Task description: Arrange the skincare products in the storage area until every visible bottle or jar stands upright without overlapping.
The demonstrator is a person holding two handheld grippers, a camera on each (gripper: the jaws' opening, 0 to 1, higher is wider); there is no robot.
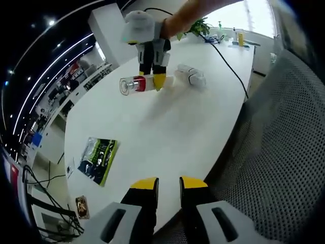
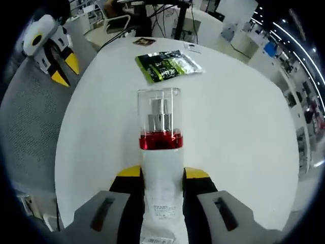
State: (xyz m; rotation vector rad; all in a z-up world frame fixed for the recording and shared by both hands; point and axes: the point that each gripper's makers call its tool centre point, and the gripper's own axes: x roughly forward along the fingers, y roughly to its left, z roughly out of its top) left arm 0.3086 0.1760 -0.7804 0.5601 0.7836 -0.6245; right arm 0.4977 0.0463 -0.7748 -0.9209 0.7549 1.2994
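Right gripper (image 2: 161, 175) jaws clamped on pump bottle (image 2: 160, 147), its base cut off at frame edge; clear cap shows pump inside. Left gripper (image 1: 168, 184) jaws apart, holding nothing. Farther on table (image 1: 167, 137): green packet (image 1: 99, 158), 1 white item (image 1: 190, 75), hard to identify.

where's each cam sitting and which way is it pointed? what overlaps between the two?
Left gripper view: rides the left gripper, held off the table's edge, looking across it at the right gripper holding the pump bottle; a hand shows.
Right gripper view: rides the right gripper, looking along the gripped pump bottle toward the green packet; left gripper at upper left.
Shared: table, bottle, green packet, both grippers.
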